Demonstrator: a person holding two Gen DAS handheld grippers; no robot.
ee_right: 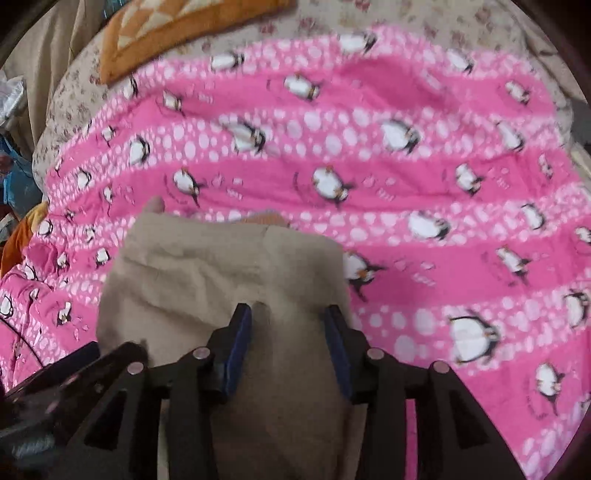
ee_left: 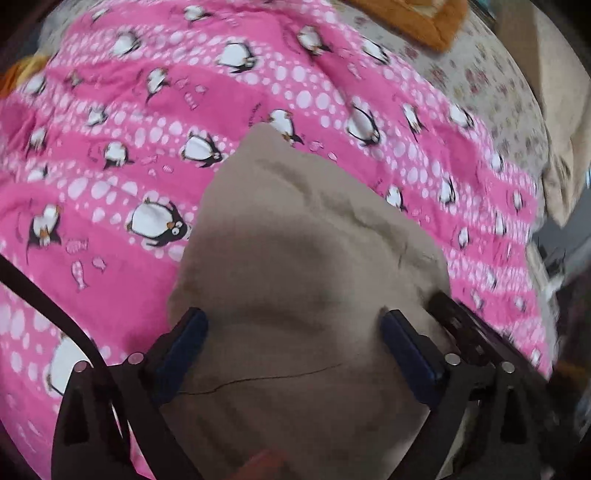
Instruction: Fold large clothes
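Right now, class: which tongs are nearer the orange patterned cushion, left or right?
Probably right. From the right tongs the orange patterned cushion lies ahead-left and looks large; from the left tongs it lies far ahead-right, smaller, beyond the pink penguin blanket.

Most of the pink blanket point(ee_right: 424, 206) is left bare, and wide flat room is offered to the right of and beyond the tan garment point(ee_right: 221, 280). The near middle is taken up by that garment's bunched folds. The far edge is bounded by an orange cushion point(ee_right: 177, 33) on the floral sheet point(ee_left: 491, 92).
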